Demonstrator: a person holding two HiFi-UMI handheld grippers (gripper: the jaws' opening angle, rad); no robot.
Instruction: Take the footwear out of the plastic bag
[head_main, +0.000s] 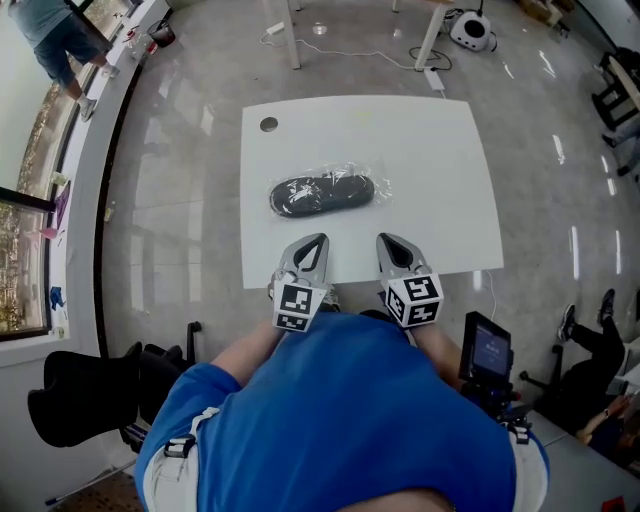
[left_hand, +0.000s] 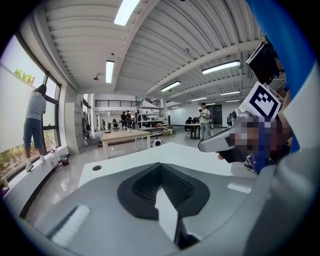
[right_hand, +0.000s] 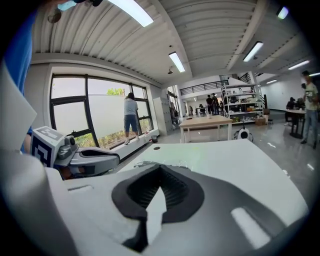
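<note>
A pair of black footwear sealed in a clear plastic bag lies on its side in the middle of the white table. Both grippers hover side by side over the table's near edge, short of the bag and apart from it. My left gripper is shut and empty. My right gripper is also shut and empty. In the right gripper view a crinkled edge of the bag shows just beyond the closed jaws. In the left gripper view the closed jaws hide the bag.
A round cable hole sits at the table's far left corner. A black chair stands at my left and a screen on a stand at my right. A person stands by the window ledge.
</note>
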